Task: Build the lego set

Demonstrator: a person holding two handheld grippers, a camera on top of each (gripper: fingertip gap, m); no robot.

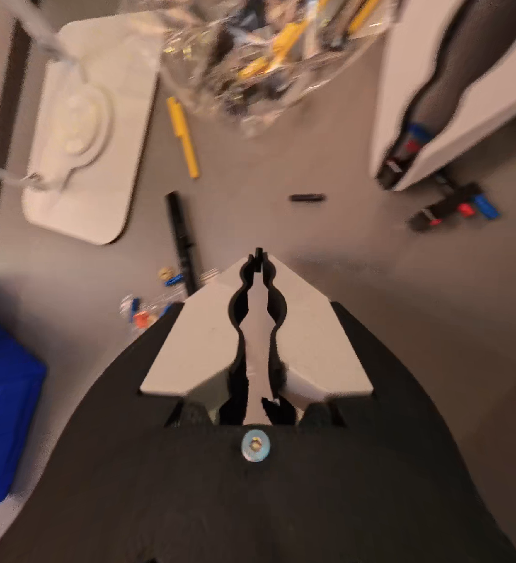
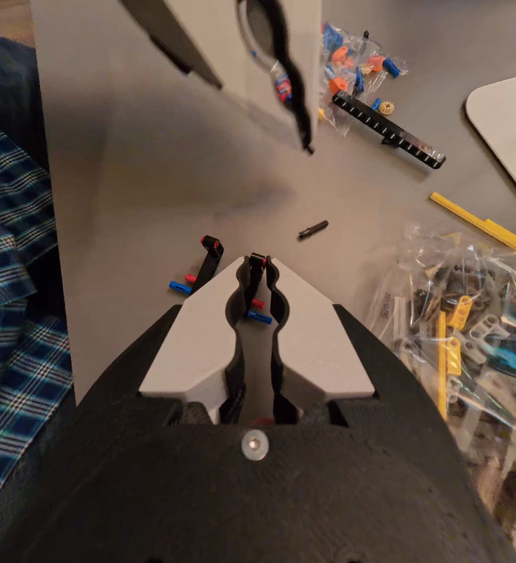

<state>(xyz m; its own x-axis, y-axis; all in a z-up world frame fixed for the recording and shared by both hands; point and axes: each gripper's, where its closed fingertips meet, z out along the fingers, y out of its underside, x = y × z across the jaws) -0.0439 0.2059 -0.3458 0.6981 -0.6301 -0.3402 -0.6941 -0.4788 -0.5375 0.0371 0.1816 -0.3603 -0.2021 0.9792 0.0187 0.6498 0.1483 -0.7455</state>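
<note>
Two grippers, both clamped: left gripper [image 1: 258, 259] pinches a small black plastic pin [image 1: 258, 257]; right gripper [image 2: 256, 259] pinches a black angled beam with red and blue pins [image 2: 255, 283] above the grey table [image 2: 159, 182].

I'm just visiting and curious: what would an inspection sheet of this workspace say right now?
Surface: grey table, partly shadowed.
Job's things: black bent piece with red and blue pins; a twin lying beside; loose black pin; black beam; yellow beam.
Clutter: big parts bag; small parts bag; white board.
Grippers: left gripper pinches a small black pin; right gripper holds the bent piece.
Cables: nothing seen.
Surroundings: plaid sleeve; blue box.
</note>
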